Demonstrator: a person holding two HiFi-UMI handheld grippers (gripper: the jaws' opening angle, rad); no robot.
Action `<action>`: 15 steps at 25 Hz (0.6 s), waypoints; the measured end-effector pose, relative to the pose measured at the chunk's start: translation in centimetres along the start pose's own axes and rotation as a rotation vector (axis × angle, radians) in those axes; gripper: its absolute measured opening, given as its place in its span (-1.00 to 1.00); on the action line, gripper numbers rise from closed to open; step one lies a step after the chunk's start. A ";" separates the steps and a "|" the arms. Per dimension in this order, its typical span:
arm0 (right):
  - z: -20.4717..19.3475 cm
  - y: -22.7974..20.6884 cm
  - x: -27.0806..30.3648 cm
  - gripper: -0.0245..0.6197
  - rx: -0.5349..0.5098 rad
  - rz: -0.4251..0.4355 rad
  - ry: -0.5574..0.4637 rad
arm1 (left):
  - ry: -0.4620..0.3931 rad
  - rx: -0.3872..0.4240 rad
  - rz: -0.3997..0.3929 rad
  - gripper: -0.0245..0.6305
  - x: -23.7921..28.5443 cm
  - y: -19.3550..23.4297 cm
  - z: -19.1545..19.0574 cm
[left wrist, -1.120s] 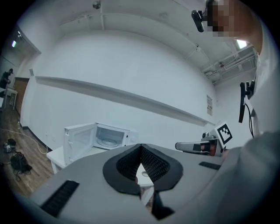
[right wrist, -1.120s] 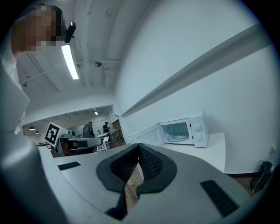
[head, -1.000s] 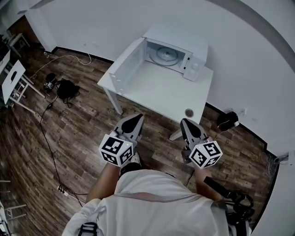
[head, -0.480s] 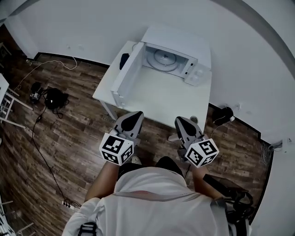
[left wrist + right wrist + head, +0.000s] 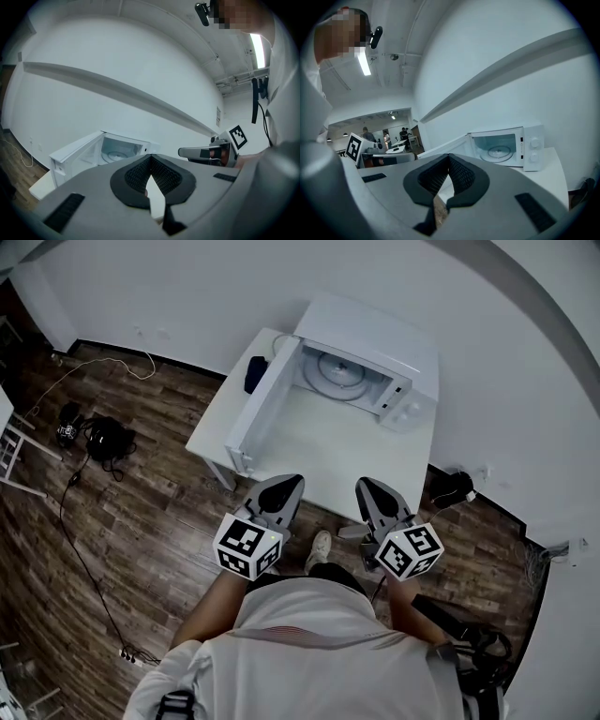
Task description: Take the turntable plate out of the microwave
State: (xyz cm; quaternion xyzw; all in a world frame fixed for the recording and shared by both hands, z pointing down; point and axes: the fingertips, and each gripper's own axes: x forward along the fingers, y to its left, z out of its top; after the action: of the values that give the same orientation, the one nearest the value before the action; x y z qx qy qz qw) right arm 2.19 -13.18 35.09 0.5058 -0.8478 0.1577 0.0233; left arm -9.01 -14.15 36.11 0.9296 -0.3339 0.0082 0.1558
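A white microwave (image 5: 380, 338) stands at the back of a white table (image 5: 309, 451), its door (image 5: 262, 409) swung open to the left. Inside lies the round glass turntable plate (image 5: 339, 371), also seen as the plate (image 5: 112, 153) in the left gripper view and the plate (image 5: 499, 152) in the right gripper view. My left gripper (image 5: 284, 489) and right gripper (image 5: 368, 489) hover side by side over the table's front edge, well short of the microwave. Both are shut with nothing between the jaws.
A dark object (image 5: 253, 371) lies on the table behind the open door. A black bag (image 5: 105, 439) with cables sits on the wooden floor at left, more black gear (image 5: 457, 487) by the right wall. The person's shoe (image 5: 319, 547) shows below the table edge.
Both grippers have come forward from over the floor to the table's front edge. The microwave and table now lie closer and more centred in the head view.
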 end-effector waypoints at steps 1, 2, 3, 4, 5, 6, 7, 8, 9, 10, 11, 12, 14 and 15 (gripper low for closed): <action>0.3 -0.6 0.5 -0.91 0.001 0.007 -0.006 | 0.001 0.002 0.004 -0.89 0.7 0.2 0.2; 0.7 -1.2 1.0 -0.91 0.000 0.014 -0.011 | 0.001 0.003 0.009 -0.89 1.4 0.5 0.4; 1.1 -2.0 1.5 -0.91 0.000 0.022 -0.015 | 0.002 0.004 0.015 -0.89 2.3 0.7 0.6; 1.4 -2.7 2.0 -0.91 0.002 0.029 -0.020 | 0.004 0.007 0.021 -0.89 3.2 1.0 0.8; 1.8 -3.6 2.3 -0.91 0.004 0.035 -0.025 | 0.006 0.010 0.026 -0.89 4.2 1.1 1.0; 2.1 -4.6 2.5 -0.91 0.007 0.039 -0.029 | 0.008 0.014 0.030 -0.89 5.3 1.2 1.2; 2.5 -5.7 2.7 -0.91 0.009 0.042 -0.032 | 0.007 0.018 0.033 -0.89 6.4 1.1 1.5; 2.8 -6.8 2.7 -0.91 0.013 0.043 -0.034 | 0.006 0.022 0.037 -0.89 7.5 1.0 1.8; 3.1 -8.0 2.8 -0.91 0.019 0.044 -0.036 | 0.004 0.025 0.041 -0.89 8.6 0.9 2.1; 3.5 -9.2 2.9 -0.91 0.027 0.046 -0.038 | 0.003 0.027 0.047 -0.89 9.6 0.8 2.4; 3.8 -10.3 3.1 -0.91 0.037 0.050 -0.041 | 0.003 0.027 0.054 -0.89 10.7 0.8 2.6; 4.1 -11.5 3.3 -0.91 0.046 0.056 -0.043 | 0.005 0.027 0.062 -0.89 11.7 0.9 2.8; 4.5 -13.6 3.8 -0.91 0.059 0.074 -0.046 | 0.012 0.024 0.082 -0.89 13.7 1.0 2.9; 4.6 -14.5 4.1 -0.91 0.062 0.084 -0.045 | 0.017 0.026 0.093 -0.89 14.6 1.0 3.0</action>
State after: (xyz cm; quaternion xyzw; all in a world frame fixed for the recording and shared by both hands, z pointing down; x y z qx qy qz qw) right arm 13.28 -24.34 35.02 0.4734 -0.8634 0.1736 -0.0180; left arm 1.44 -24.83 35.34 0.9148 -0.3755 0.0276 0.1460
